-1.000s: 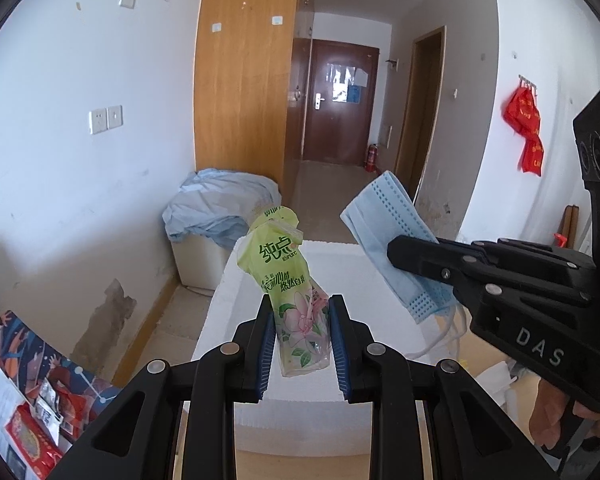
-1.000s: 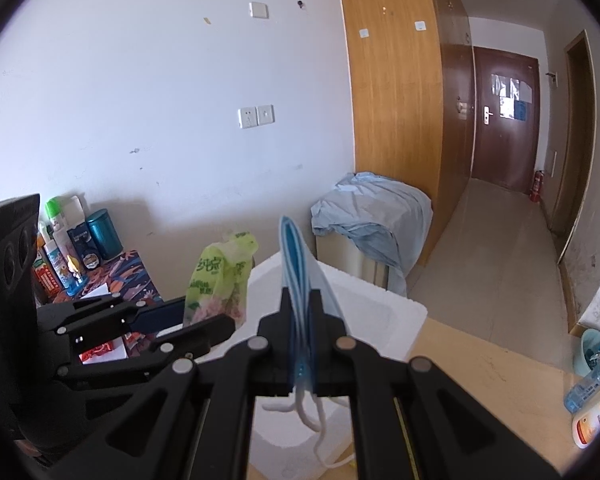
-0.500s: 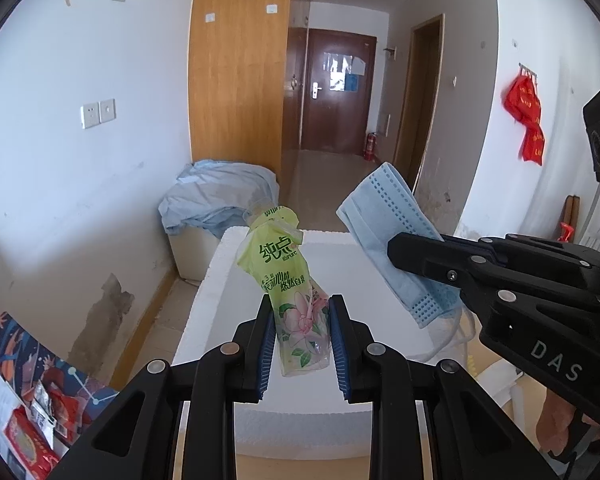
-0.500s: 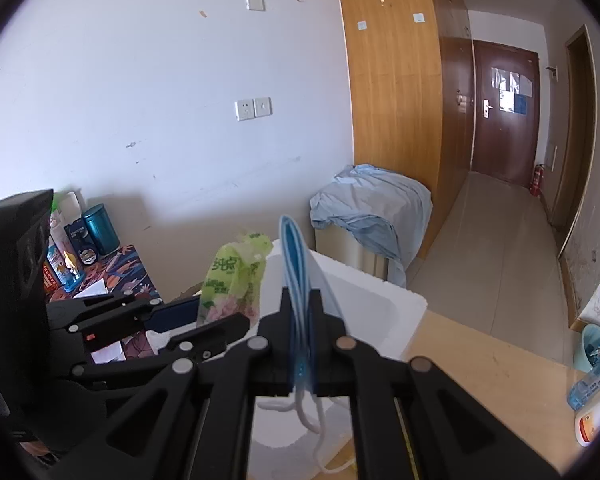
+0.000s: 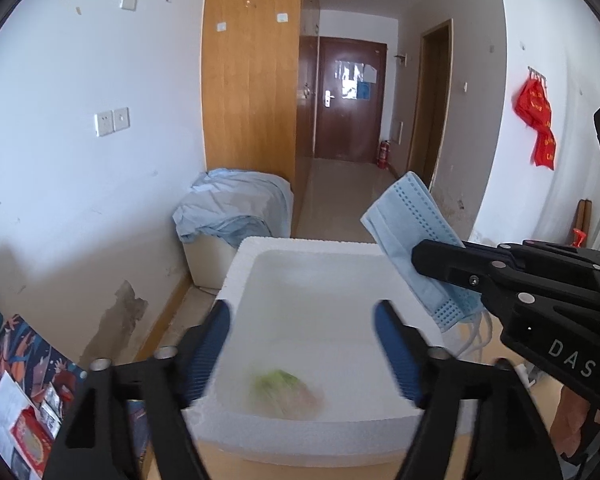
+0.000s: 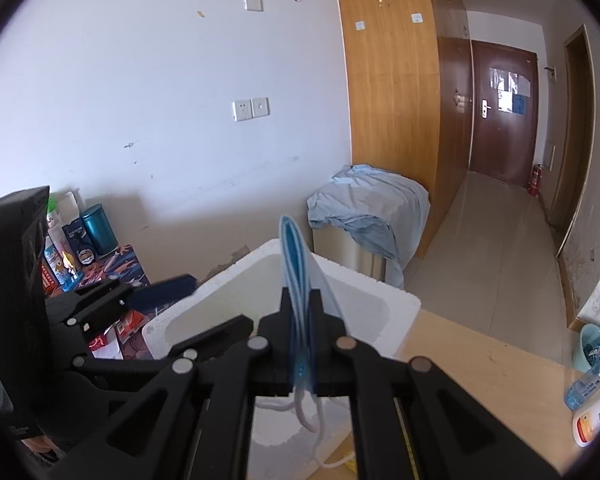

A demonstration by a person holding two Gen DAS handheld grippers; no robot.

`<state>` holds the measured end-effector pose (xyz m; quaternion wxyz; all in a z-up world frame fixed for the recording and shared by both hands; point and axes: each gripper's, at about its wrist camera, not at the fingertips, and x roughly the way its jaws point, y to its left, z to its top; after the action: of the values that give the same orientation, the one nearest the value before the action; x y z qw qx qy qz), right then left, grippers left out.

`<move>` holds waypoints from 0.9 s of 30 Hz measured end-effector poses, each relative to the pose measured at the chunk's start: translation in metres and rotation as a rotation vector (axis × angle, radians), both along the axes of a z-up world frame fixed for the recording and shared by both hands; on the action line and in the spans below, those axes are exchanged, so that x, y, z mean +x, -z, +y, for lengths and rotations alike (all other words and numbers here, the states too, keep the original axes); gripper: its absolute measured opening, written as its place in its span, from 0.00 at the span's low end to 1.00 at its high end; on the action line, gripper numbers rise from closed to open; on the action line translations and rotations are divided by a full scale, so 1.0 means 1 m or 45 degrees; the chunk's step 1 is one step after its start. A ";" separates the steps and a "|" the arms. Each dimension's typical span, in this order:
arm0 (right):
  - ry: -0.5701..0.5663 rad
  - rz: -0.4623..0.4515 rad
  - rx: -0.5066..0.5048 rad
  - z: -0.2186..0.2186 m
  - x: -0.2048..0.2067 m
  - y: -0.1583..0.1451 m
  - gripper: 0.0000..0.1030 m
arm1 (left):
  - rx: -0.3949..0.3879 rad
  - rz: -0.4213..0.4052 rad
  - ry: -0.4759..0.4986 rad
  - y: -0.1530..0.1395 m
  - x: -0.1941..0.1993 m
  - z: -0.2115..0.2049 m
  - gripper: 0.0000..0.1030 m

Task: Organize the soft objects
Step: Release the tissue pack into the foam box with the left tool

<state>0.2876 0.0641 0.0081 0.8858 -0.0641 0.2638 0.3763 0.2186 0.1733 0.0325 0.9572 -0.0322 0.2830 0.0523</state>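
Note:
A white foam box [image 5: 236, 268] sits on the wooden table edge. A green tissue pack [image 5: 286, 392] shows blurred inside it, near the front wall. Above the box my left gripper [image 5: 302, 344] has its jaws opening wide, with nothing between the blue pads. My right gripper [image 6: 302, 300] is shut on a folded blue face mask [image 6: 296, 256], held over the box's right side. In the left wrist view the face mask [image 5: 416, 240] sticks up from the right gripper's fingers [image 5: 444, 260], its white ear loops dangling below.
A bin draped in pale blue cloth [image 5: 236, 208] stands behind the box. Packets and bottles [image 6: 72, 240] crowd a patterned surface at left. A plastic bottle [image 6: 592, 380] and a tub lie at the table's right. A corridor leads to a brown door [image 5: 348, 100].
My left gripper has opened and let go of the green tissue pack, which dropped into the foam box. The right gripper still holds the mask in the same place.

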 end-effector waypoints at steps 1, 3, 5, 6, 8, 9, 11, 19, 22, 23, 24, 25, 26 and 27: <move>0.001 0.000 0.002 0.000 0.000 0.000 0.07 | 0.003 -0.005 -0.007 0.000 -0.001 0.000 0.84; 0.002 0.001 0.000 0.001 0.001 0.000 0.07 | 0.029 -0.018 -0.021 -0.002 -0.003 0.000 0.86; 0.001 0.003 0.002 0.001 0.002 0.001 0.07 | 0.042 -0.018 -0.040 -0.002 -0.005 0.000 0.86; 0.000 0.003 0.000 0.002 0.002 0.001 0.07 | 0.039 -0.017 -0.044 -0.002 -0.006 0.001 0.86; -0.003 0.001 -0.003 0.003 0.002 0.000 0.07 | 0.033 -0.013 -0.056 -0.002 -0.007 0.004 0.86; -0.005 0.001 -0.005 0.003 0.002 0.001 0.07 | 0.029 -0.012 -0.066 -0.003 -0.009 0.007 0.87; -0.010 0.003 -0.014 0.005 0.002 0.001 0.07 | 0.013 -0.022 -0.086 -0.005 -0.013 0.012 0.87; -0.033 0.023 -0.031 0.015 0.004 0.004 0.07 | -0.019 -0.026 -0.140 -0.007 -0.024 0.028 0.88; -0.041 0.033 -0.043 0.018 0.007 0.006 0.08 | -0.006 -0.023 -0.144 -0.006 -0.024 0.026 0.88; -0.041 0.041 -0.038 0.018 0.008 0.007 0.08 | 0.000 -0.023 -0.145 -0.006 -0.025 0.026 0.88; -0.040 0.053 -0.022 0.017 0.010 0.008 0.08 | 0.002 -0.024 -0.147 -0.006 -0.025 0.026 0.88; -0.038 0.068 -0.009 0.016 0.013 0.008 0.09 | -0.001 -0.024 -0.148 -0.007 -0.026 0.027 0.88; -0.031 0.082 -0.005 0.015 0.015 0.009 0.13 | -0.003 -0.022 -0.153 -0.007 -0.026 0.028 0.88; -0.025 0.087 -0.003 0.015 0.016 0.009 0.15 | -0.005 -0.023 -0.158 -0.006 -0.026 0.028 0.88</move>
<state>0.3038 0.0791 -0.0011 0.8725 -0.0547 0.2938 0.3866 0.1922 0.2017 0.0389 0.9545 -0.0520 0.2720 0.1105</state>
